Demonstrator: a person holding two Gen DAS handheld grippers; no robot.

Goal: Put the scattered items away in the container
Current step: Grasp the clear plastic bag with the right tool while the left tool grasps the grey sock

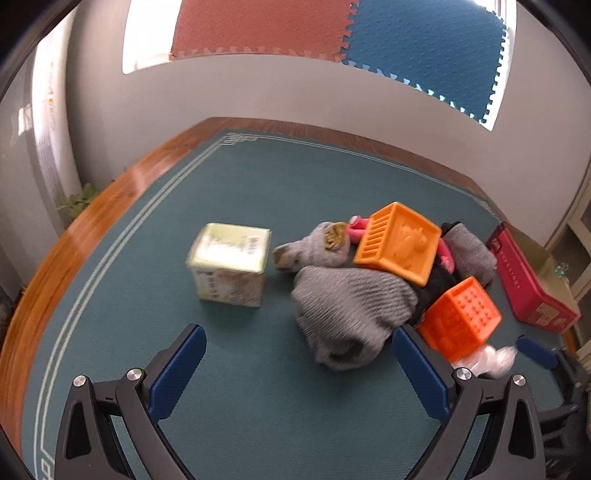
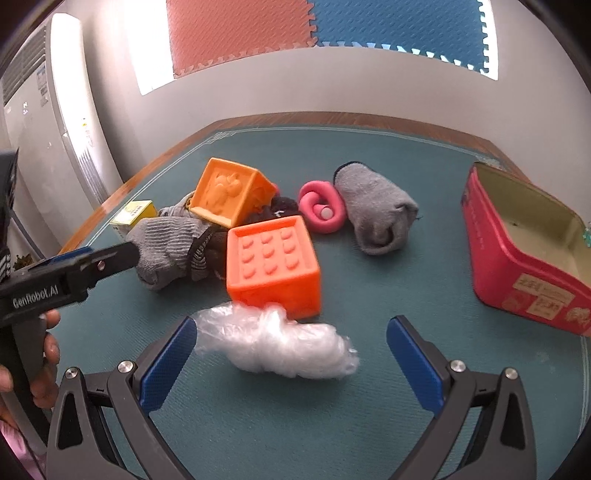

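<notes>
A heap of items lies on the green mat: two orange toy blocks (image 2: 272,263) (image 2: 227,195), grey socks (image 2: 373,208) (image 1: 343,314), a pink ring toy (image 2: 321,206), a crumpled clear plastic wrap (image 2: 280,341) and a yellow-green box (image 1: 231,264). The open red tin (image 2: 524,254) stands at the right. My right gripper (image 2: 291,349) is open, its fingers either side of the plastic wrap. My left gripper (image 1: 299,363) is open and empty, just short of a grey sock; it also shows at the left of the right wrist view (image 2: 92,264).
The mat lies on a wooden table (image 1: 92,218) whose edge curves along the left and back. A grey wall with red and blue foam tiles (image 2: 332,26) is behind. A white air-conditioning unit (image 2: 44,122) stands at the far left.
</notes>
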